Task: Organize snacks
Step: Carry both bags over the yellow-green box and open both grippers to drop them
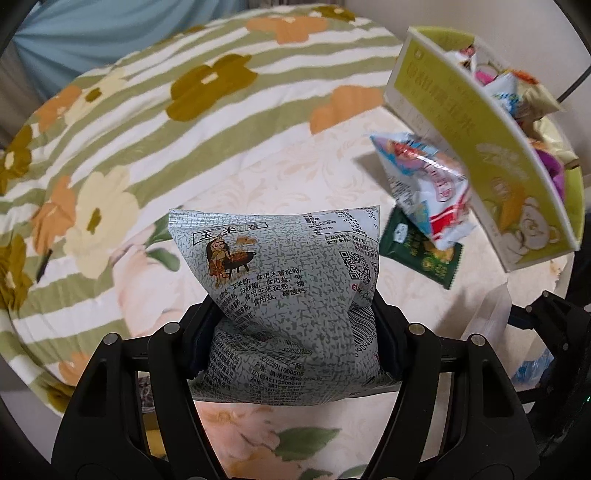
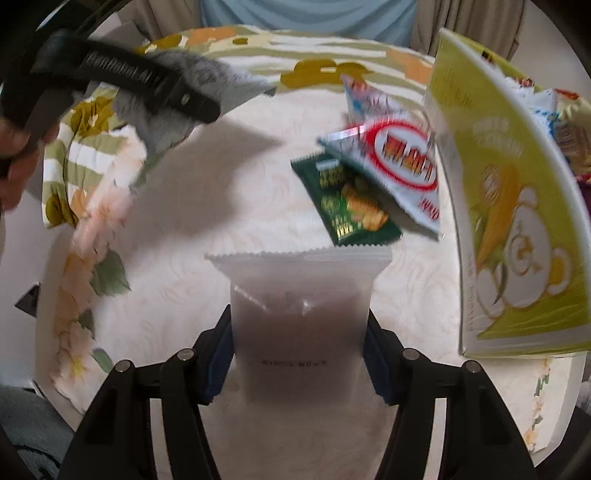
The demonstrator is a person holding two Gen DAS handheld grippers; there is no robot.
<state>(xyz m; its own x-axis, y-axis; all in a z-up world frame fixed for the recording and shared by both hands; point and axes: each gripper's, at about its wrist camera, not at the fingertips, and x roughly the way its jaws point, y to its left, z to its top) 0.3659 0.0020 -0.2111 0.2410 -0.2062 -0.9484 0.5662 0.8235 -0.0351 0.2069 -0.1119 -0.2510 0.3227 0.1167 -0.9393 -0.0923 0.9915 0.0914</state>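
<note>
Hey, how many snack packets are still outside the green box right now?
4. Grey packet in the left hand-held gripper; frosted pouch in the right hand-held gripper; white-red packet and dark green packet beside the box. Others may be hidden.

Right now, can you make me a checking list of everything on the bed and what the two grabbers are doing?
Surface: floral bedspread, cream patterned centre.
Job's things: yellow-green snack box holding several packets; dark green packet and red-and-white packet lying beside the box, overlapping.
Clutter: nothing seen.
Grippers: left hand-held gripper shut on a grey speckled snack bag, lifted; right hand-held gripper with both pads against a frosted translucent pouch.
Cables: nothing seen.
Surroundings: blue fabric behind the bed; part of a person's hand at the left edge.
</note>
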